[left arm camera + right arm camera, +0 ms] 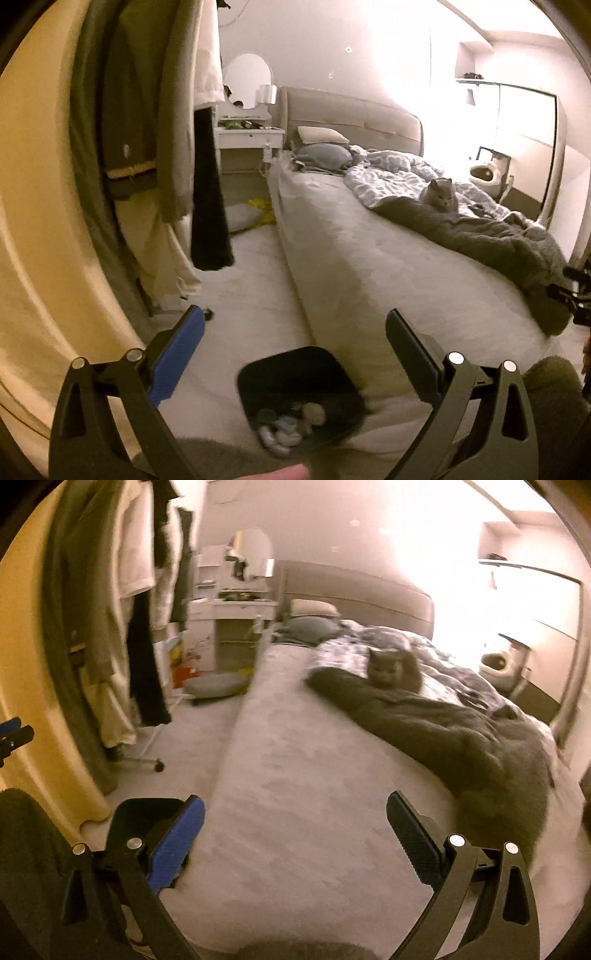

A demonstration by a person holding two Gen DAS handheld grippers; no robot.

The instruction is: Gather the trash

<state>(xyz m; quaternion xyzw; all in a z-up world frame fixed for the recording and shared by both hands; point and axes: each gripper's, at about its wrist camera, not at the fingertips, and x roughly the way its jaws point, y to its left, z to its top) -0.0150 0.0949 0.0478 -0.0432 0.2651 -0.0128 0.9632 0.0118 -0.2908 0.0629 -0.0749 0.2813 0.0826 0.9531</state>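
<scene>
A black trash bin (299, 391) stands on the floor by the bed's near corner, with several crumpled pale pieces of trash (291, 421) inside. My left gripper (295, 336) is open and empty, held above the bin. In the right wrist view the bin (144, 819) shows partly behind the blue finger (177, 845). My right gripper (295, 819) is open and empty, above the near end of the bed (295, 775).
A grey cat (388, 670) sits on a dark blanket (443, 731) on the bed. Hanging clothes on a wheeled rack (110, 627) stand at the left. A white nightstand (247, 136) with clutter is beside the headboard. A cushion (214, 685) lies on the floor.
</scene>
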